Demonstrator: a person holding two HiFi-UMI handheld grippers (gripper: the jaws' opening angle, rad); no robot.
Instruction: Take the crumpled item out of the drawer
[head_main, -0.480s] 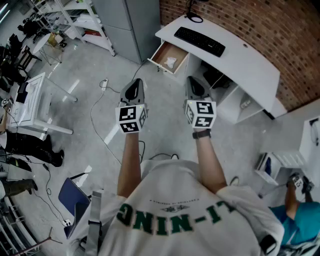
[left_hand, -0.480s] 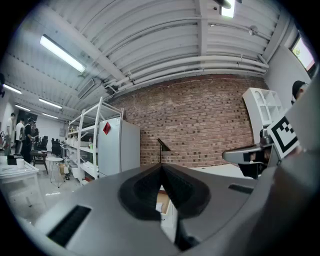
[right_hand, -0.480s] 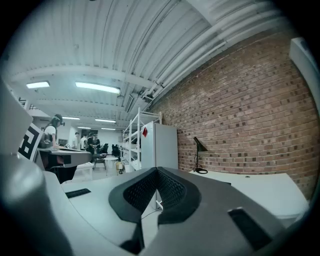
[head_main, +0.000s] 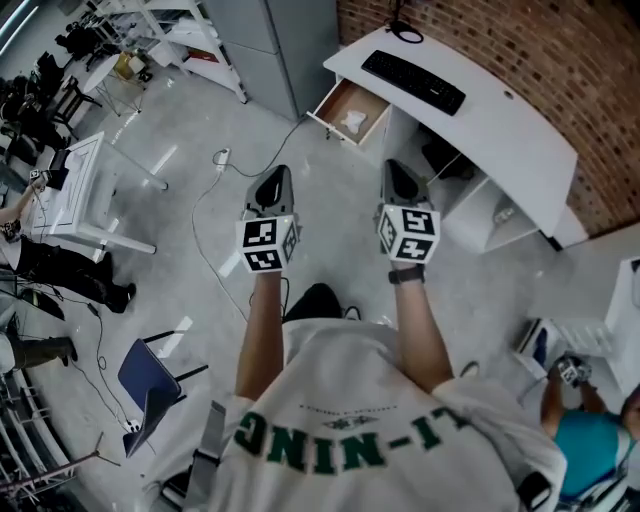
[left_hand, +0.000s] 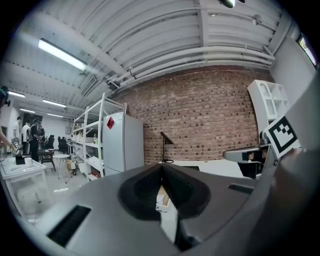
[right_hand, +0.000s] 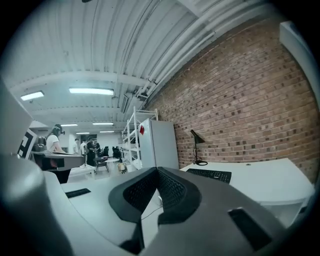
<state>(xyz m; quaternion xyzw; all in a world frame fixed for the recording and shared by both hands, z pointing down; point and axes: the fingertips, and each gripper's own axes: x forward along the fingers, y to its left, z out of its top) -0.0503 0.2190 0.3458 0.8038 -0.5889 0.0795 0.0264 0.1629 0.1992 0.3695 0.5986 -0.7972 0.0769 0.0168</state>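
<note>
The drawer (head_main: 347, 100) is pulled open at the left end of the white bench (head_main: 500, 125). It is brown inside. A small white crumpled item (head_main: 354, 121) lies on its bottom.

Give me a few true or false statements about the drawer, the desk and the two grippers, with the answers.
The drawer is open, with the crumpled item inside. True.
The right gripper holds the crumpled item. False: its jaws are shut on nothing, well short of the drawer.
A black keyboard lies on the white desk. True.
The left gripper has its jaws wide apart. False: they are together, with nothing between them.
</note>
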